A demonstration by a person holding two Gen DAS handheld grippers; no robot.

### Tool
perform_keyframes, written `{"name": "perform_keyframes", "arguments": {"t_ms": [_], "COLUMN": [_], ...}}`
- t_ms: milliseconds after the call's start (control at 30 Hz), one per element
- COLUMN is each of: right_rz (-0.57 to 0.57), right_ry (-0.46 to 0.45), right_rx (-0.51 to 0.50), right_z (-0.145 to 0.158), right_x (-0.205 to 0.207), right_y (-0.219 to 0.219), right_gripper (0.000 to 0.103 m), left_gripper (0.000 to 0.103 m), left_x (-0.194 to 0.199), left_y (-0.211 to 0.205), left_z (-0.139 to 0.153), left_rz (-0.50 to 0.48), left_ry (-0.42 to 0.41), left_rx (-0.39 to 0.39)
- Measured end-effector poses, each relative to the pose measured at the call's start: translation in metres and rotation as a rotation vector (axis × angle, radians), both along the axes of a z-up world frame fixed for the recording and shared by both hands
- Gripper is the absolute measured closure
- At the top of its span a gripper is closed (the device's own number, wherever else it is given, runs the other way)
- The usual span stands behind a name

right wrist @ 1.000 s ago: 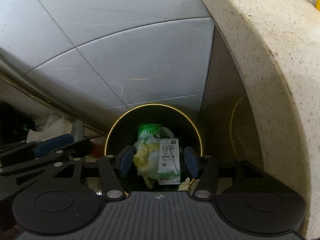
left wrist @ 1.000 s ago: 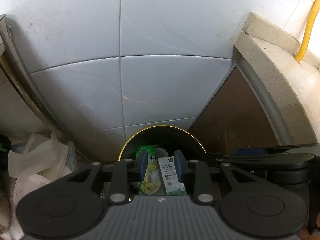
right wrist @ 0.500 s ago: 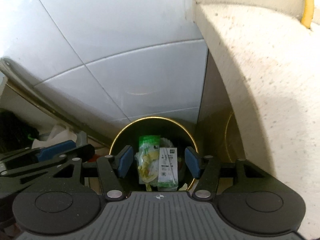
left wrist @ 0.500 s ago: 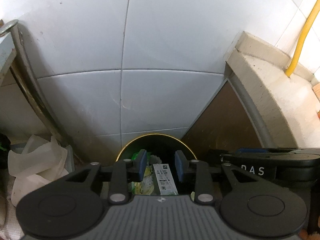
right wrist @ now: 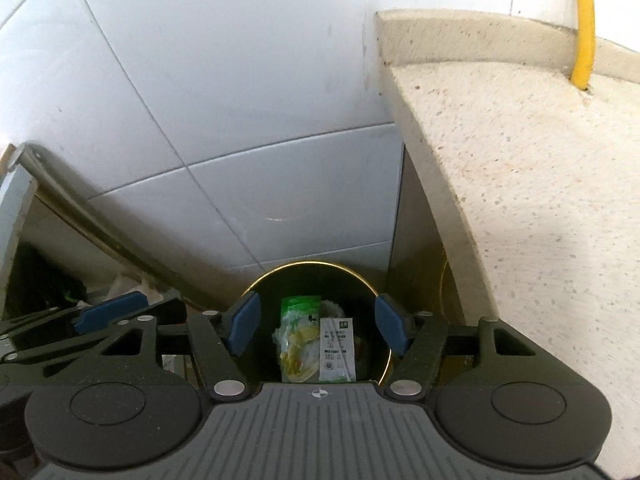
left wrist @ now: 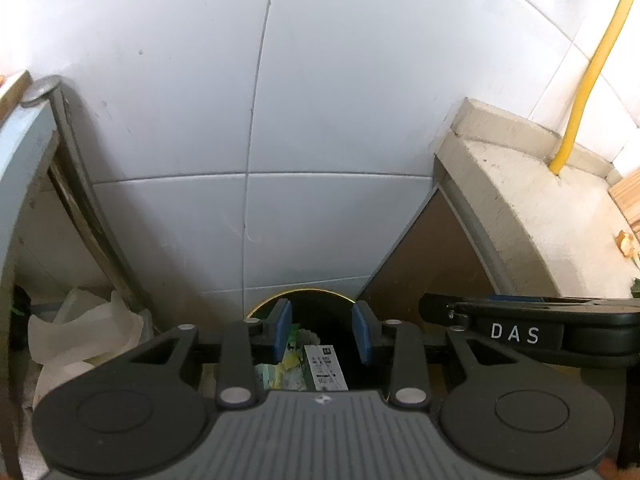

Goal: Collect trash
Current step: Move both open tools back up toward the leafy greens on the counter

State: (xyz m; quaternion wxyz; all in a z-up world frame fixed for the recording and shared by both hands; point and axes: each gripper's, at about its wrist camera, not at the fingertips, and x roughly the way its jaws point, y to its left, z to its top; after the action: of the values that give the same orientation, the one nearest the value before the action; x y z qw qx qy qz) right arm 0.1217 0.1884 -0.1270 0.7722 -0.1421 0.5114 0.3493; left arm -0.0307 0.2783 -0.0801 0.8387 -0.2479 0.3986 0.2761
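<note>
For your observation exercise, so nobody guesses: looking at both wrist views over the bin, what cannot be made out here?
- Bin bottom and near rim: hidden by the right tool body, right wrist view.
- Print on the white slip: too small to read, both views.
- What lies under the green wrapper: covered.
- White bag contents: crumpled and shadowed, left wrist view.
- Left tool: its body hides most of the bin there.

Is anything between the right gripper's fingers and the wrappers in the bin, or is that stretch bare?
Bare. In the right wrist view the right gripper hangs open and empty above the gold-rimmed bin; only air separates it from the green wrapper and white packet inside.
</note>
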Motion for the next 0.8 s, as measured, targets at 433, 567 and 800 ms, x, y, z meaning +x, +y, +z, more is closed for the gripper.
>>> {"name": "perform_keyframes", "arguments": {"t_ms": [433, 567, 800], "right_rz": [-0.023, -0.041, -0.062], "right_ry": [-0.039, -0.052, -0.088], "right_rx": [0.027, 0.039, 0.079], "right_z": [0.023, 0.032, 0.054], "right_x": [-0.018, -0.024, -0.033], "right_y": [-0.013, -0.019, -0.030], "right_gripper": [0.030, 0.029, 0.025], "left_gripper": [0.075, 0.075, 0.075], "left_x": [-0.011, -0.012, -0.014], "left_y": [-0.006, -0.008, -0.009], "left_z": [0.018, 0.026, 0.041], "left_rz": [-0.017, -0.027, -0.058], "left_ry": [-0.039, -0.057, -0.097], "left_rx": [0.020, 0.028, 0.048]}}
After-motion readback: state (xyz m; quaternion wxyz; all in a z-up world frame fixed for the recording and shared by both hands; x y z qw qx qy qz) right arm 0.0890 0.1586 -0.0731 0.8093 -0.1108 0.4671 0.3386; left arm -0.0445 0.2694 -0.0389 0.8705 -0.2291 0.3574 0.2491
